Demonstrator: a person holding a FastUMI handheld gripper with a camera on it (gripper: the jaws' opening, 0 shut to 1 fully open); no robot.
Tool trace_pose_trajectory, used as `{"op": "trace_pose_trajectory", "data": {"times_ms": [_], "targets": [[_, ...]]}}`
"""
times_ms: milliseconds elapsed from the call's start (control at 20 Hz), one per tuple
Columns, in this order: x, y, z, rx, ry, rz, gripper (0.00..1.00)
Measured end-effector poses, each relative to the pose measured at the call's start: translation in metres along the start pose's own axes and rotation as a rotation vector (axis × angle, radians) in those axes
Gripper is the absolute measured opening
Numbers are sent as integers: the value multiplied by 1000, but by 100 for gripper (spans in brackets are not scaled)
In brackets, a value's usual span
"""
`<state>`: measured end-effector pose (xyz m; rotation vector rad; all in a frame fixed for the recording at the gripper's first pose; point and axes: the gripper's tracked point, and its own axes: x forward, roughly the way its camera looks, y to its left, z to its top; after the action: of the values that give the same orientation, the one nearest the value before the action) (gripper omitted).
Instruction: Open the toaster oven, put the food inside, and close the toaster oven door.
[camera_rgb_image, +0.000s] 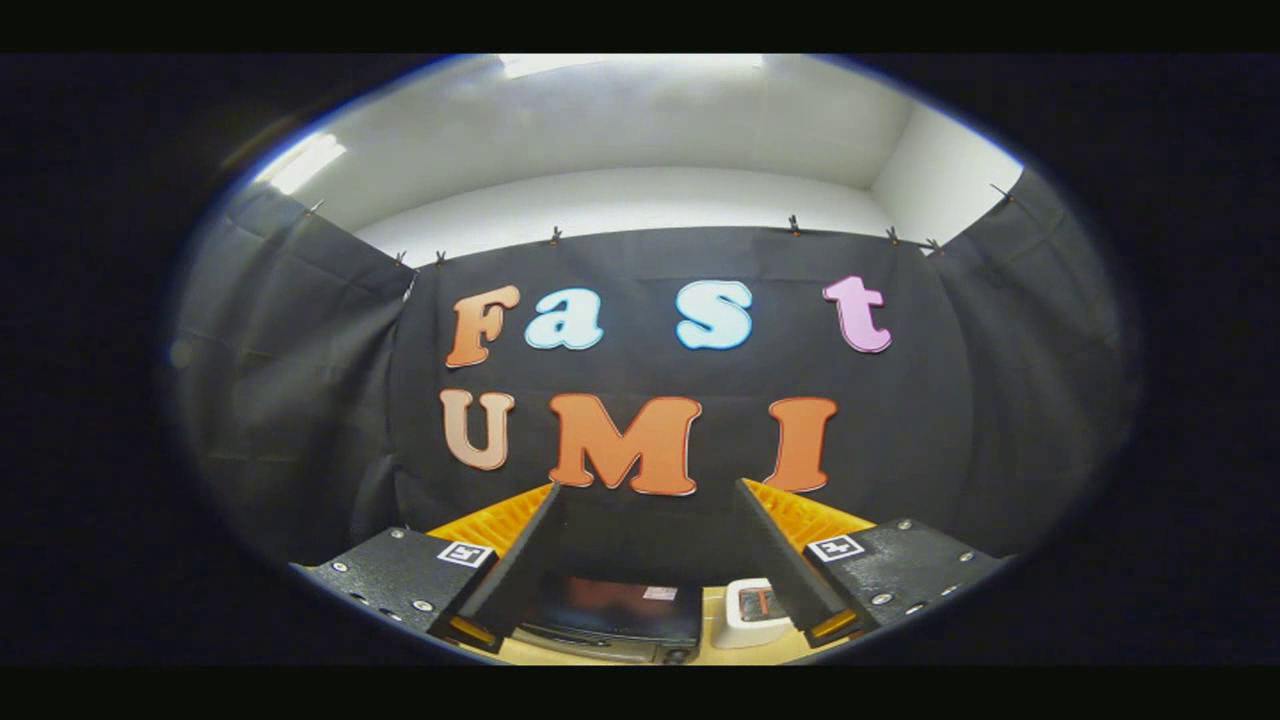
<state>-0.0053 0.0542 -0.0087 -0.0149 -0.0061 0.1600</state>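
Hand-held gripper (650, 490) spread wide, holding nothing, above the toaster oven (610, 620)

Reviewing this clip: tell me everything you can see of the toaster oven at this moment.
The toaster oven is a dark, box-shaped appliance seen from above, low between the open fingers of the gripper, which touches nothing. Its glossy top reflects light and bears a small pale sticker. It stands on a light wooden table before the black cloth wall, beside a small white container. Its door's state cannot be told.
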Motion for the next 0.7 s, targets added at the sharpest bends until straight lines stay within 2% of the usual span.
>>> {"op": "trace_pose_trajectory", "data": {"times_ms": [700], "targets": [[7, -5, -2, 7, 14, -17, 99]]}}
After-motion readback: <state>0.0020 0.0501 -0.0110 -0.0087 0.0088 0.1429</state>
